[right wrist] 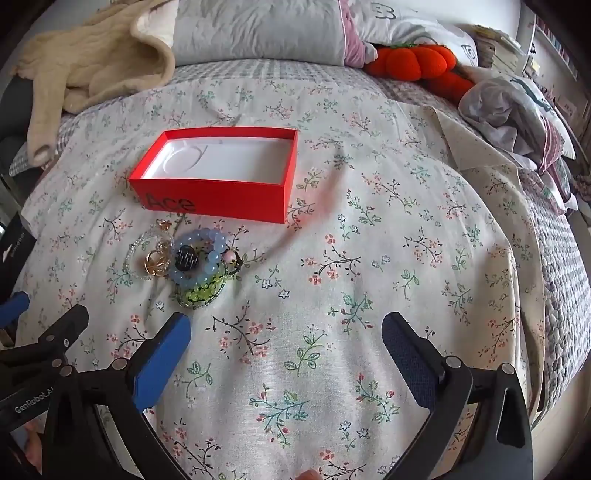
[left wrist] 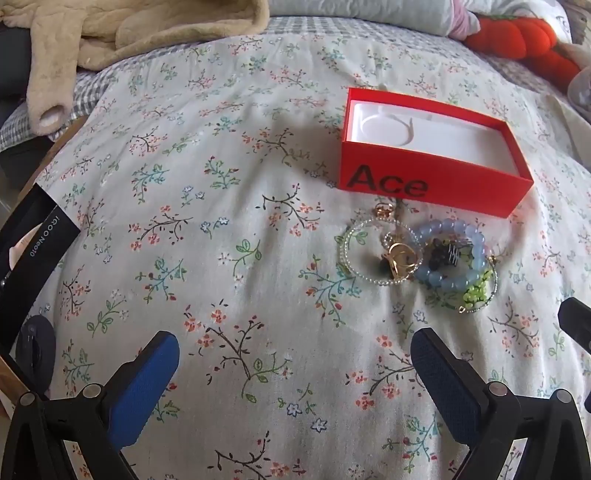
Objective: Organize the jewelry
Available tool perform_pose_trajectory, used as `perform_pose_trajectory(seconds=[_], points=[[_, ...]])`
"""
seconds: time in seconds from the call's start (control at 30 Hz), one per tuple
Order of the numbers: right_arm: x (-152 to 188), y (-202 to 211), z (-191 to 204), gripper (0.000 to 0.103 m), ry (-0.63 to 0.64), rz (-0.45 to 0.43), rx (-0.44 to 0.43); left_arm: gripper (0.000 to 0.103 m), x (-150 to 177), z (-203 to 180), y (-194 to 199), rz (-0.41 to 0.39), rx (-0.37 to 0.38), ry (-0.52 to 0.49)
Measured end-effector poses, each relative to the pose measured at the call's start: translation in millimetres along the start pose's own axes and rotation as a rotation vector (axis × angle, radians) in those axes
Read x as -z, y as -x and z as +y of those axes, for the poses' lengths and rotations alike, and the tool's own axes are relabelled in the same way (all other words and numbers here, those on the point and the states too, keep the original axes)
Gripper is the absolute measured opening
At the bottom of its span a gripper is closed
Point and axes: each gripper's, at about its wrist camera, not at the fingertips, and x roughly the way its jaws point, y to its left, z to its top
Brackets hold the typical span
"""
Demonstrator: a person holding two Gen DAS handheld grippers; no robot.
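Note:
A red open box (left wrist: 436,184) marked "Ace" with a white insert sits on the floral bedspread; it also shows in the right wrist view (right wrist: 218,199). In front of it lies a pile of jewelry: a blue bead bracelet (left wrist: 476,251) (right wrist: 216,258), a clear bead bracelet (left wrist: 351,254) (right wrist: 131,258), gold rings (left wrist: 397,260) (right wrist: 155,264) and a green bead piece (left wrist: 476,291) (right wrist: 203,291). My left gripper (left wrist: 293,354) is open and empty, below and left of the pile. My right gripper (right wrist: 286,332) is open and empty, below and right of the pile.
A beige fleece garment (left wrist: 122,33) (right wrist: 92,62) lies at the back left. Pillows (right wrist: 258,29) and an orange plush (right wrist: 413,62) line the back. A black phone box (left wrist: 29,251) sits at the left edge. Crumpled bedding (right wrist: 517,107) is at the right.

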Motion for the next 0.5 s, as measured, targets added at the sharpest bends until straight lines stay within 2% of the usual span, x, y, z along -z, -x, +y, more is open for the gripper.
perform_pose_trajectory(seconds=[0.5], points=[[1.6,-2.8,1.2,0.103,-0.001,0.007,-0.003,0.103,1.5,-3.9,-1.0,0.0,0.007,-0.006]])
